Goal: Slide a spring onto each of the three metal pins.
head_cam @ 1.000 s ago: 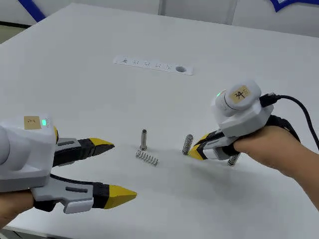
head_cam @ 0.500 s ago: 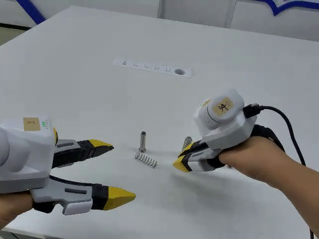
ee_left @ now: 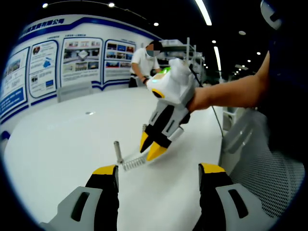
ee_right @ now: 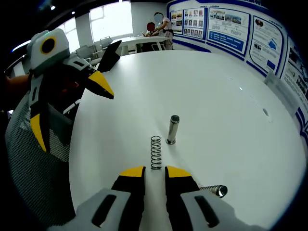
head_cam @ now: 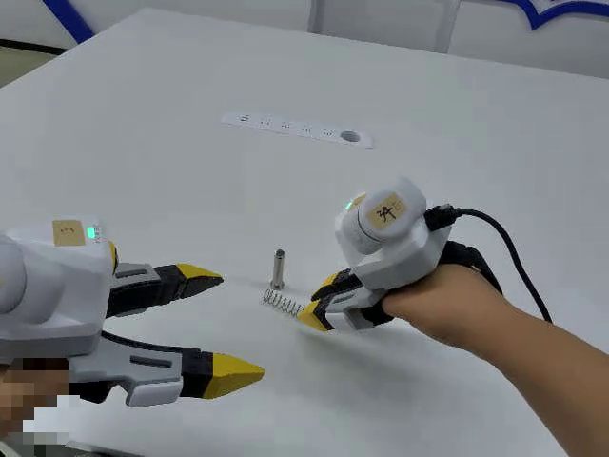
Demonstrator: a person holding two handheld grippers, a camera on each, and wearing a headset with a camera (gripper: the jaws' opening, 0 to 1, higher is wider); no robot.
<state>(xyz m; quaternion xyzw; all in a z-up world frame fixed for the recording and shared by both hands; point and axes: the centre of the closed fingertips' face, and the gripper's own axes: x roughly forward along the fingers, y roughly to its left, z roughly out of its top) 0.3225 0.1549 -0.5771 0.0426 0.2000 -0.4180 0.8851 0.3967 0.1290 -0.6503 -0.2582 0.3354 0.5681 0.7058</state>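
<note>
On the white table, the step in hand looks like fetching the loose spring for the bare pin. The left gripper hovers off to one side, its fingers wide open and empty. The right gripper is low over the table. Its fingers are a narrow gap apart and grip nothing, with the tips just at the end of the spring, which lies flat beside the upright metal pin. Next, it likely must pinch the spring, stand it up and thread it over the pin's top.

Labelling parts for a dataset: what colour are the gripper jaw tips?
Yellow, on black jaws; clearest on the left gripper in the head view.
</note>
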